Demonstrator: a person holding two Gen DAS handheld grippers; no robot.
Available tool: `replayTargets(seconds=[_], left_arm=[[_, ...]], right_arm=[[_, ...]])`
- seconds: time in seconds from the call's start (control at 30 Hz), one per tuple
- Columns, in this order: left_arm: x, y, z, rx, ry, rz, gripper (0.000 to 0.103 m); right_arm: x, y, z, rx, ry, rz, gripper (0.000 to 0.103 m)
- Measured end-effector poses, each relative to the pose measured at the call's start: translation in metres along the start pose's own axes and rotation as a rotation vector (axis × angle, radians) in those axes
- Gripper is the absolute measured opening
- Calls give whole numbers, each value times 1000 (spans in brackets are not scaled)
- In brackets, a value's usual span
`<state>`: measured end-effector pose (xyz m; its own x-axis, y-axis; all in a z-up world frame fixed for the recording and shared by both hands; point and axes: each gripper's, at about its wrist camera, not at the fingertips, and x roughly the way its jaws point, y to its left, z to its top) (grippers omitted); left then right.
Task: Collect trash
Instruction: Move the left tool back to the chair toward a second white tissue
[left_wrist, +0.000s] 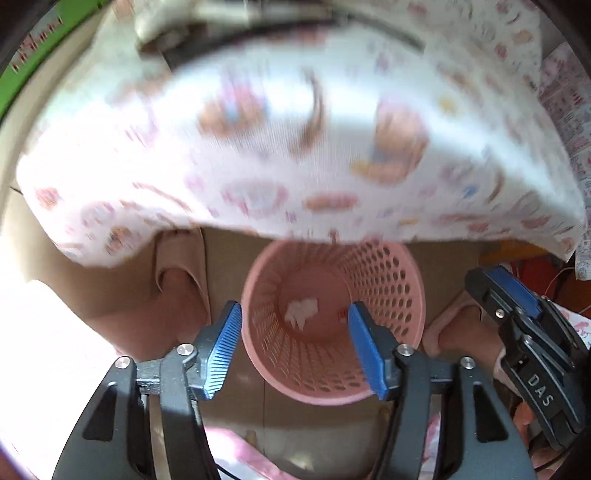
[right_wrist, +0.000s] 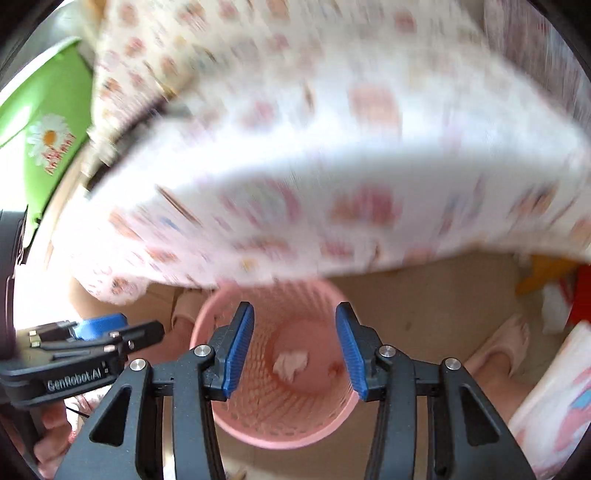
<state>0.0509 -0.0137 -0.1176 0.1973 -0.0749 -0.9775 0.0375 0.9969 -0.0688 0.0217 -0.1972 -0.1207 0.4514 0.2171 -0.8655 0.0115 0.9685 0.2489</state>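
Note:
A pink perforated waste basket (left_wrist: 391, 295) (right_wrist: 236, 424) stands on the floor right below both grippers. On its bottom lies a crumpled white tissue (left_wrist: 301, 312) (right_wrist: 291, 363) beside a small red scrap (left_wrist: 342, 314) (right_wrist: 335, 367). My left gripper (left_wrist: 293, 350) hangs above the basket's mouth, open, with nothing between its blue pads. My right gripper (right_wrist: 294, 350) is open over the basket too, also empty. Each gripper shows at the edge of the other's view: the right gripper (left_wrist: 524, 317) and the left gripper (right_wrist: 99, 343).
A bed with a white, pink-patterned cover (left_wrist: 258, 147) (right_wrist: 332, 166) overhangs the far side of the basket. The person's feet in pink slippers (left_wrist: 458, 325) (right_wrist: 506, 343) flank it on the tan floor. A green cushion (right_wrist: 48, 122) lies at left, red and orange items (right_wrist: 554, 273) at right.

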Motion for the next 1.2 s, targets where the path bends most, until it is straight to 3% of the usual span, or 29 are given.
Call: replayTargets(seconds=[0.17,0.27,0.4,0.57,0.63,0.7,0.77,0.87,1.0,1.2], left_arm=[[-56,8,4,22,-255,48,81],[-85,16,10,6,-385,7,94],[-122,22,23,-8,-562,53,102],[-166,21,44,44,-741,133,102],[-178,20,56,37,-767,157,102],[-188,20,67,50,-784,122,102],[-194,19,76,70,-803,95,102],[-198,20,87,36,-816,94,102],[-192,25,102,31,-745,31,102],[-172,27,114,25,-657,7,102]], right_arm=[[-49,16,13,-94,-169,-40,48],[-73,23,25,-136,-240,-75,48],[-99,29,56,-175,-276,-59,48],[-124,33,96,-234,-314,-47,48],[-129,35,111,-254,-339,-55,49],[-132,38,125,-265,-362,-56,50],[-134,38,140,-264,-392,-57,63],[-136,37,155,-253,-437,-61,65],[-126,30,168,-216,-433,-44,71],[-105,13,170,-193,-410,-77,76]])
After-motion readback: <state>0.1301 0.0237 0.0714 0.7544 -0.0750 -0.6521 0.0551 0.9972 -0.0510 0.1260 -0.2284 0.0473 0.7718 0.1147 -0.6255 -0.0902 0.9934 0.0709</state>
